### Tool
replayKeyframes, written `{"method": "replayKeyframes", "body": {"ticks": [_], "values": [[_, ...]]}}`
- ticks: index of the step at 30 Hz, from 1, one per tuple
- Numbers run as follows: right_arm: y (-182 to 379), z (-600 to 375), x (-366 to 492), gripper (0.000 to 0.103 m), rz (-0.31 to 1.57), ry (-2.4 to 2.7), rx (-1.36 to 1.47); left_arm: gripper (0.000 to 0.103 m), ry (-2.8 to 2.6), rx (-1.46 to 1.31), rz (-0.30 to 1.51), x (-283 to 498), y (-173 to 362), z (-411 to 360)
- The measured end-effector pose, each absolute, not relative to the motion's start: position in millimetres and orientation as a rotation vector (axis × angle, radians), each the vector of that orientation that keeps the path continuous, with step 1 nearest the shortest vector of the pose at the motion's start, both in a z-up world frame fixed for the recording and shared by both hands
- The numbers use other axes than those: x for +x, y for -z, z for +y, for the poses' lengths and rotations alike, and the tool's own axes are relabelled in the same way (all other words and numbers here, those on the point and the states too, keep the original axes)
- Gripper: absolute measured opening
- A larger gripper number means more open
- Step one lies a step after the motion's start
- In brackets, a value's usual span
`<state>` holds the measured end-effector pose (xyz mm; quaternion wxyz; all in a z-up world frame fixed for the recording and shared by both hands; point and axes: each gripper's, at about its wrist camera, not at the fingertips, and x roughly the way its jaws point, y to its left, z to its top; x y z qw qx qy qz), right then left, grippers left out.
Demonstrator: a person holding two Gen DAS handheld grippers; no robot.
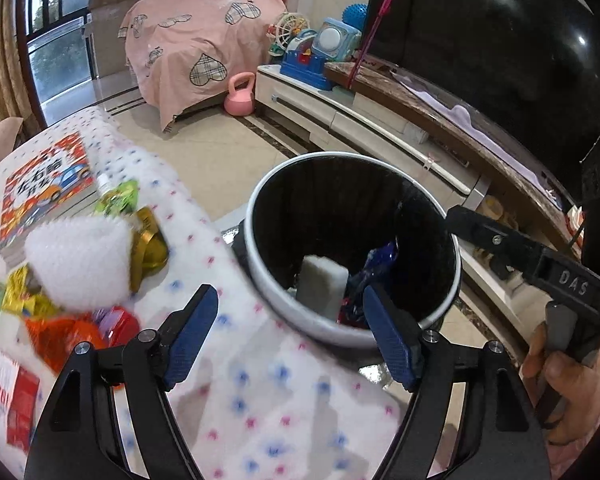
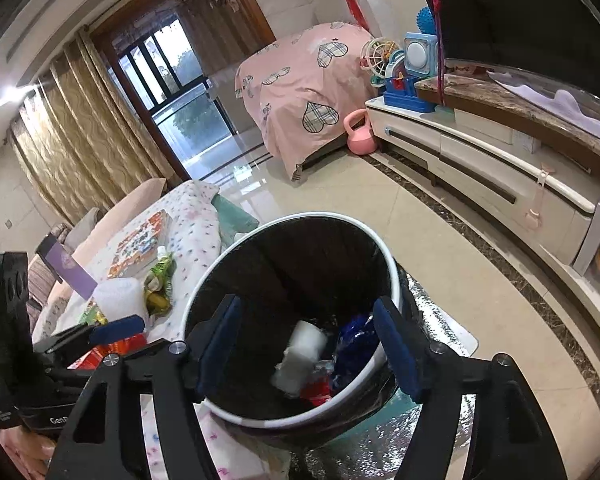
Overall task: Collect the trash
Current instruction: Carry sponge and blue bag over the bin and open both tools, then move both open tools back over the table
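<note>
— Closest to my lens: both jaws spread wide, nothing between them. My left gripper (image 1: 290, 334) hangs over the spotted cloth (image 1: 268, 408), my right gripper (image 2: 306, 348) over the bin (image 2: 394, 280).

— What's around?

— Wrappers (image 1: 60, 332), a white foam piece (image 1: 80, 264) and a green pouch (image 1: 118, 200) litter the cloth left of the bin. Inside the black liner lie a pale block (image 1: 322, 284) and blue packaging (image 1: 374, 268).

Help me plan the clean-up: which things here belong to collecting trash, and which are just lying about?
Job:
trash bin
white foam block on the table
green pouch
gold wrapper
red wrappers

Lying about:
picture book
pink kettlebell
toys
</note>
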<state>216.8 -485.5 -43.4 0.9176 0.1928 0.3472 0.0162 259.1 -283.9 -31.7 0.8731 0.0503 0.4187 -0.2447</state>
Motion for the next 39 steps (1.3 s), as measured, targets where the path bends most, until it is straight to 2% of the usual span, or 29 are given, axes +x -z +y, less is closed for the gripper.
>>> {"method": "replayKeyframes", "body": {"ticks": [2,4,23,39], "values": [[41.5,-480.4,210.2,0.087,0.703,-0.037,0.407,0.077,0.504,0.087,0.874,251.4,32.6,-273.4],[40.7,-473.8,202.9,0.096,0.688,-0.042,0.417,0.077,0.497,0.072,0.87,242.8,33.5,-262.4],[59.1,-371.5,161.9,0.097,0.745,-0.199,0.408,0.077,0.341,-0.052,0.847,173.1,43.1,-133.2],[73.7,-293.4,156.0,0.097,0.811,-0.315,0.334,0.077,0.195,-0.166,0.859,155.5,57.6,-42.5]]}}
